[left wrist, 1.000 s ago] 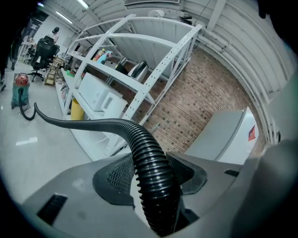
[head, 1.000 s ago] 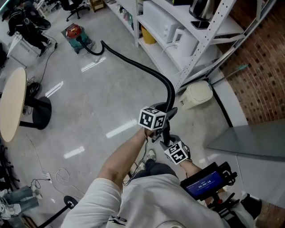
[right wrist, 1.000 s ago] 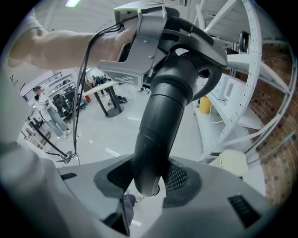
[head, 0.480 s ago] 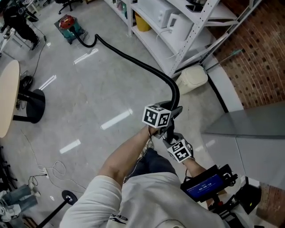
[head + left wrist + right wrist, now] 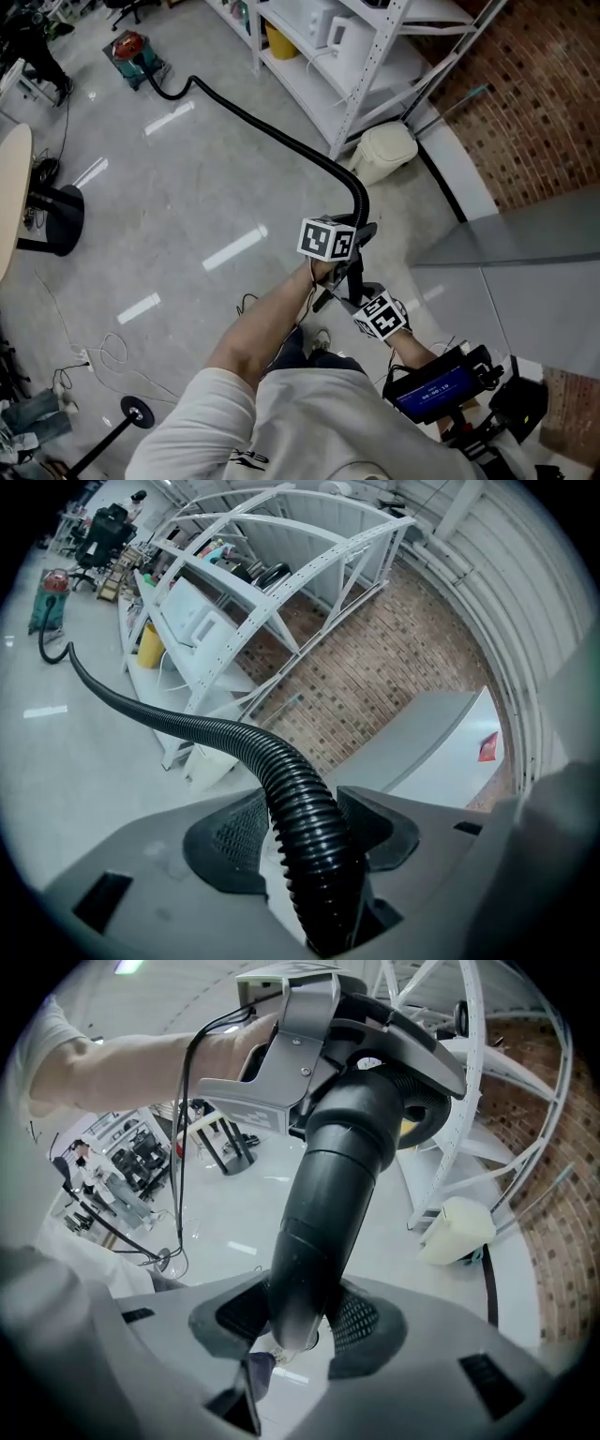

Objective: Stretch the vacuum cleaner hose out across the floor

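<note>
Grey polished floor (image 5: 187, 187) fills most of the head view. White shelving rack (image 5: 375, 56) stands along the top right, w/ a brick wall (image 5: 544, 103) behind it. Edge of a round table (image 5: 11, 197) shows at far left.

Black corrugated hose (image 5: 272, 131) starts at the red-topped vacuum cleaner (image 5: 128, 52), far off at top left. It runs in a long diagonal along the floor past the rack's foot. Near the person it lifts off the floor, arches over & drops into the two grippers. Cream lidded bin (image 5: 384, 150) sits by a rack leg, near the spot where the hose rises.

L gripper (image 5: 302, 829): jaws roughly mid-open, have just been opening a bit. Ribbed hose sits btw the pads, both pads against its sides.

R gripper (image 5: 298, 1321): just below the L one, also part open. It is clamped on the smooth rigid end tube (image 5: 333, 1185) of the hose, near the tip. The tube runs from the R jaws up to the L gripper.
</note>
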A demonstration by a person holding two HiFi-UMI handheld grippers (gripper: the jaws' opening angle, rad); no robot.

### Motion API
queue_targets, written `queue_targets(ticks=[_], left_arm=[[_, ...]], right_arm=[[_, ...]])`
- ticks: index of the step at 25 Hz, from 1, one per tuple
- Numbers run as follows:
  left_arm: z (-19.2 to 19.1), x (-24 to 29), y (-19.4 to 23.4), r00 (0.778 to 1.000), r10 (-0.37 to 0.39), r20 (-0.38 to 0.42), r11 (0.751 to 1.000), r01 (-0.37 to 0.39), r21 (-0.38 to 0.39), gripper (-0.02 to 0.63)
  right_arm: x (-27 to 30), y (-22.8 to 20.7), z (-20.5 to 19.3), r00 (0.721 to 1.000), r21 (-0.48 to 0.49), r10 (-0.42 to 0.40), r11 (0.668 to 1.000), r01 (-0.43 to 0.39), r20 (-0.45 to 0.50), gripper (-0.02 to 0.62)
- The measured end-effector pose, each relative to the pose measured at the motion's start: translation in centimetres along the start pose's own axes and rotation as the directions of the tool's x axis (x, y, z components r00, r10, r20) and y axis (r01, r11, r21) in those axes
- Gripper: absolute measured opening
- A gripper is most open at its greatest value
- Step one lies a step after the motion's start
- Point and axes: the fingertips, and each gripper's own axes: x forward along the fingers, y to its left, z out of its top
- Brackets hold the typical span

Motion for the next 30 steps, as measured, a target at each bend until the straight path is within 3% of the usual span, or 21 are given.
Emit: queue_targets(ticks=[6,10,19,25,30], left_arm=[[-4.6,3.5,-2.6,1.000,0.005,-0.022,0.996,-0.007,-0.093,0.213],[-5.6,5.5,-4.0,1.000,-0.019,0.001,0.987,0.019,-0.160,0.230],[-7.9,8.1,-7.2,0.999,-0.043,-0.003,0.977,0.041,-0.208,0.235],[-10.4,9.7,-7.7,0.999,-0.022,-0.037,0.969,0.013,-0.245,0.236],[-14.4,10.2,-5.2,0.999,0.017,-0.048,0.957,-0.031,-0.290,0.236]], right_arm=[[-1.9,-0.3,-6.4,0.997,0.015,0.035,0.999,-0.034,-0.075,0.163],[-3.4,-1.3,-8.7,0.995,0.035,0.040,0.999,-0.037,-0.092,0.163],[-5.9,-1.5,-12.7,0.988,0.057,0.059,0.997,-0.051,-0.140,0.164],[-7.0,-1.4,-15.9,0.966,0.062,0.086,0.995,-0.073,-0.244,0.164],[-4.7,-0.9,-18.9,0.936,0.042,0.113,0.994,-0.105,-0.334,0.164]])
